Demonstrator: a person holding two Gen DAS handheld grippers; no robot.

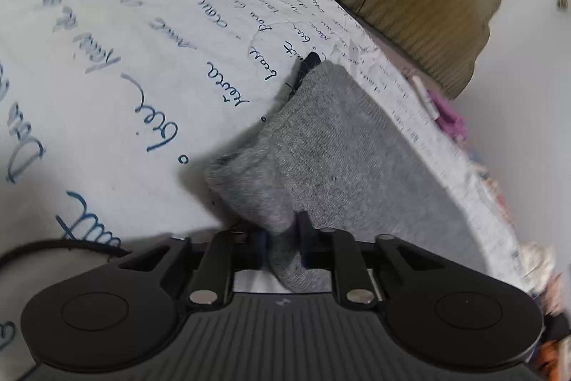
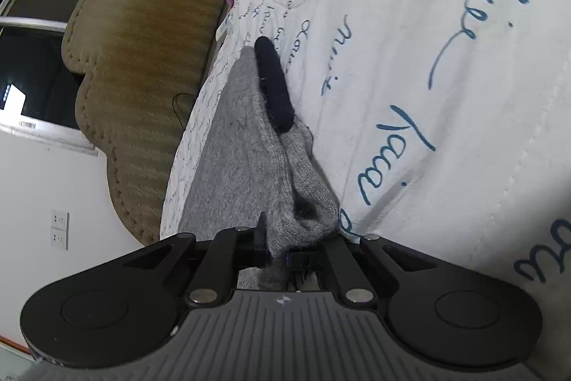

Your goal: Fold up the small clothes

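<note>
A grey sock with a dark navy toe lies on a bed under a white cover printed with blue handwriting. The left tongs are pinched tight on the sock's near end, cloth bunched between them. The right tongs likewise clamp a gathered fold of its grey knit. An olive ribbed headboard stands at the far end.

This is a bedroom in a home, shown by the bed's white quilt printed with blue handwriting, the olive ribbed scalloped headboard at its far end against a white wall, the window and the wall sockets.
</note>
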